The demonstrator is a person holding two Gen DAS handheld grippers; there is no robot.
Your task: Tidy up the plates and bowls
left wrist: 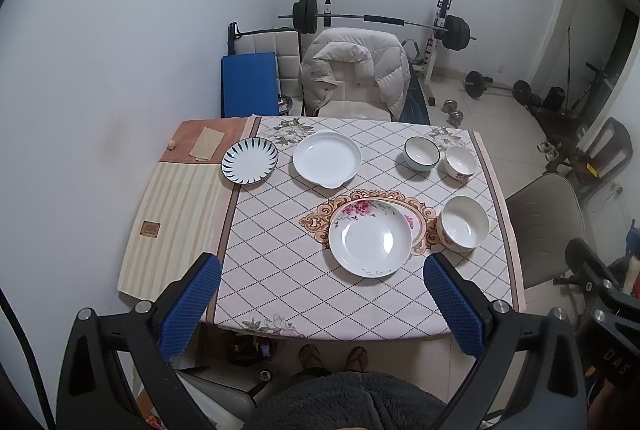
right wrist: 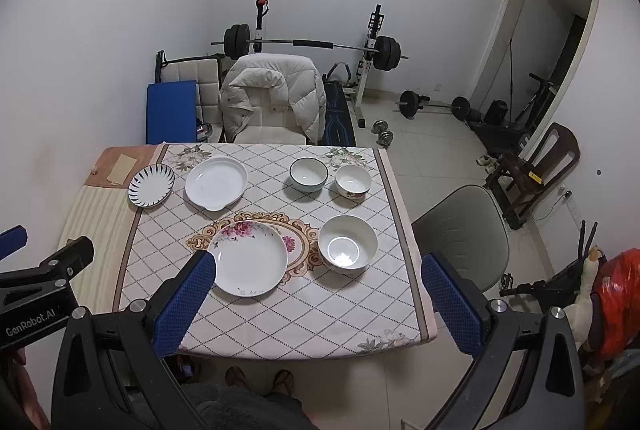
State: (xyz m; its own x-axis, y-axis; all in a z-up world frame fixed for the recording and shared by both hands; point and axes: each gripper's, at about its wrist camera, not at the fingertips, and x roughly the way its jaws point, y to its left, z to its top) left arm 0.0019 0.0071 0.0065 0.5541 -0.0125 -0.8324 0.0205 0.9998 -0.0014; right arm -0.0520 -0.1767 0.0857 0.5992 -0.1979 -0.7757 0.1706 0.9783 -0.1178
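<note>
Looking on, nothing seems stacked yet: the floral-rimmed white deep plate sits mid-frame, the plain white bowl just right of it. Left gripper and right gripper hover fully spread, holding nothing.

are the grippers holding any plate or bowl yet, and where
Nothing is held. The left gripper and the right gripper both hang open above the table, with no dish touching their blue fingers.

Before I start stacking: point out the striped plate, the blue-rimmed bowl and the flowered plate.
striped plate (left wrist: 250, 161), left wrist view, white centre.
blue-rimmed bowl (left wrist: 421, 153), left wrist view, inner hollow.
flowered plate (right wrist: 250, 258), right wrist view, plain centre.
</note>
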